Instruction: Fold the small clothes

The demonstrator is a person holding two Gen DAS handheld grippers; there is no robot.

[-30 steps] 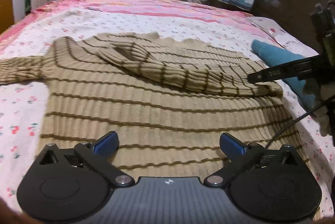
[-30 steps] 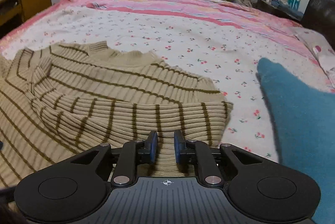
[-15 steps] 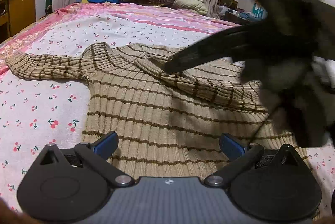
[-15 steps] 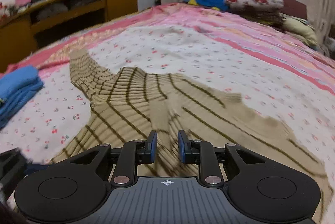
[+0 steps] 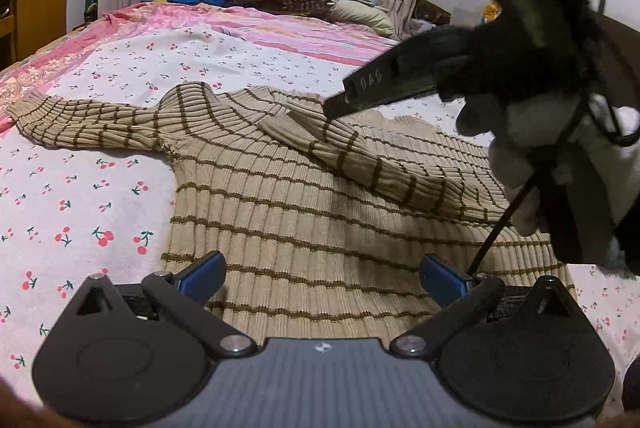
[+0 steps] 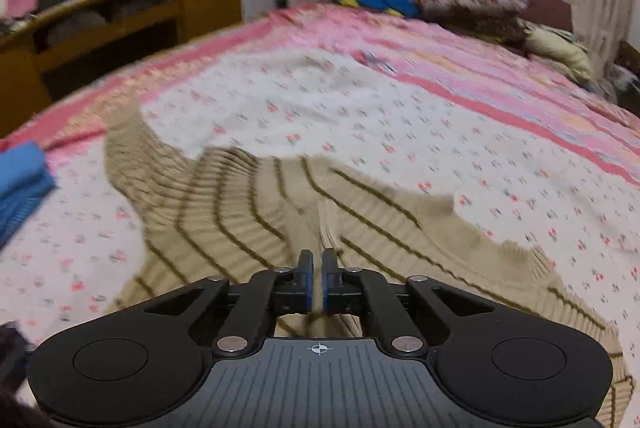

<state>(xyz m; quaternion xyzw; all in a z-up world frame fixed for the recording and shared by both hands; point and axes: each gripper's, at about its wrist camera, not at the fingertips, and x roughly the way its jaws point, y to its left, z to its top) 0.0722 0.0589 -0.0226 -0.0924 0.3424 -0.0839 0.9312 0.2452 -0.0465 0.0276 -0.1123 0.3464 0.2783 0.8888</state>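
Since the earlier frame your right gripper (image 6: 316, 282), clenched on the sleeve cuff (image 5: 288, 118), has carried it across the striped sweater (image 5: 304, 220) spread on the bed (image 5: 80, 196); your left gripper (image 5: 322, 278) hangs released, with the other sleeve (image 5: 92, 124) and body folds remaining.

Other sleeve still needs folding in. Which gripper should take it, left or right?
Left. The left gripper is open and free, on the side where the unfolded sleeve lies flat. The right gripper is shut on the folded sleeve.
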